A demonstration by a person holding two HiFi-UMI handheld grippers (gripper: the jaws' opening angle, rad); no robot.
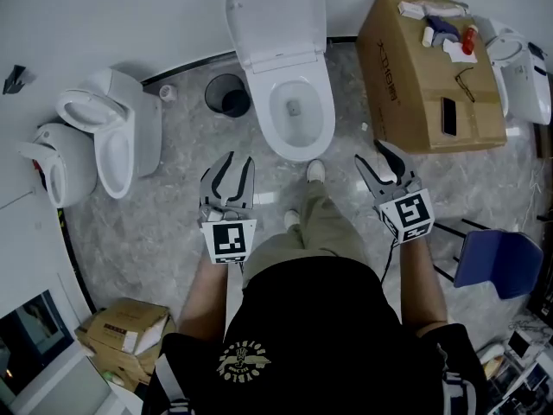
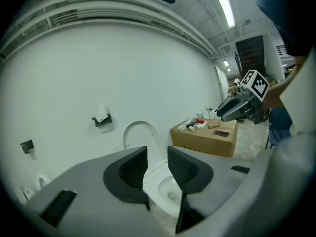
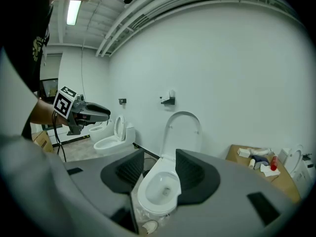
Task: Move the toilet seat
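Observation:
A white toilet stands against the wall, its bowl (image 1: 298,111) uncovered and its seat and lid (image 1: 276,15) raised upright. Both grippers hover in front of the bowl, apart from it. My left gripper (image 1: 239,164) is open with nothing between its jaws. In the left gripper view the bowl (image 2: 165,189) and raised seat (image 2: 139,135) show through the gap of that gripper (image 2: 157,154). My right gripper (image 1: 371,156) is open and empty too. In the right gripper view it (image 3: 159,162) frames the bowl (image 3: 159,192), with the seat (image 3: 182,132) up behind.
A large cardboard box (image 1: 428,76) with small items on top stands right of the toilet. A dark bin (image 1: 226,95) sits to its left, and a second toilet (image 1: 112,137) further left. A blue chair (image 1: 501,262) is at the right, small boxes (image 1: 125,335) at the lower left.

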